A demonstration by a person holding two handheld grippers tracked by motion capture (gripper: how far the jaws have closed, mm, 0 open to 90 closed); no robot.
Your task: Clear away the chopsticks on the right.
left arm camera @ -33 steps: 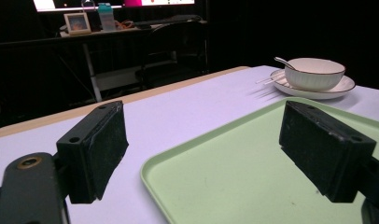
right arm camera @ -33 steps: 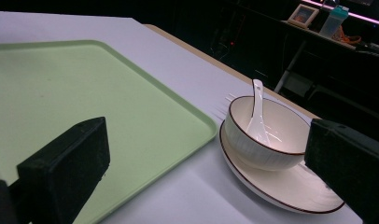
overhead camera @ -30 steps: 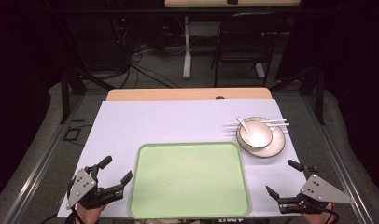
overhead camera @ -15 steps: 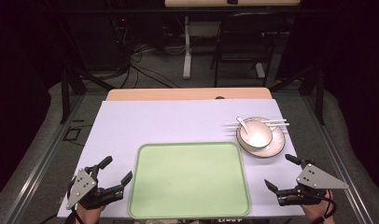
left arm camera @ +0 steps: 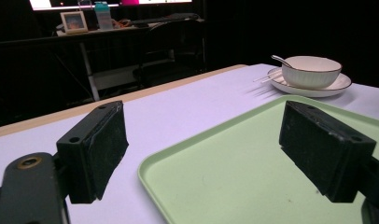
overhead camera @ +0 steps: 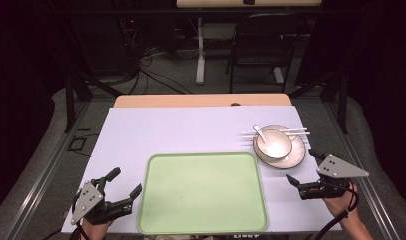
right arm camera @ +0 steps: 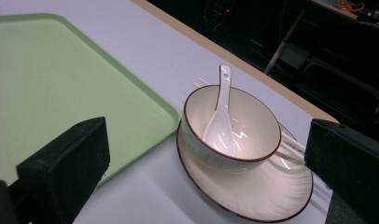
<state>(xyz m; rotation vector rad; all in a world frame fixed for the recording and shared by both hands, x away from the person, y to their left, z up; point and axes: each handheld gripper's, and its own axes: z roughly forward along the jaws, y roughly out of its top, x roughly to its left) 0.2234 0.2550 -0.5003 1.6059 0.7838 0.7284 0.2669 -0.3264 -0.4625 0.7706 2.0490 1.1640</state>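
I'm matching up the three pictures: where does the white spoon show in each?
High view: spoon in the bowl, right of the tray.
Left gripper view: spoon, upper right, its handle over the bowl's left rim.
Right gripper view: spoon, centre, inside the bowl.
Shared landmark: the green tray.

A pale green tray (overhead camera: pixel 201 192) lies empty on a lilac table cover (overhead camera: pixel 181 130), just beside the left gripper (overhead camera: pixel 126 181) on its inner side. Just ahead of the right gripper (overhead camera: pixel 300 165) a cream bowl (overhead camera: pixel 274 144) with a dark rim sits on a matching plate (overhead camera: pixel 297 156). A white spoon (overhead camera: pixel 260 133) rests inside the bowl, and pale chopsticks (overhead camera: pixel 296 131) lie across the plate's far side. Well beyond both grippers (past the table's wooden edge) stands a dark folding chair (overhead camera: pixel 261 45), with cables (overhead camera: pixel 156 55) trailing over the floor.
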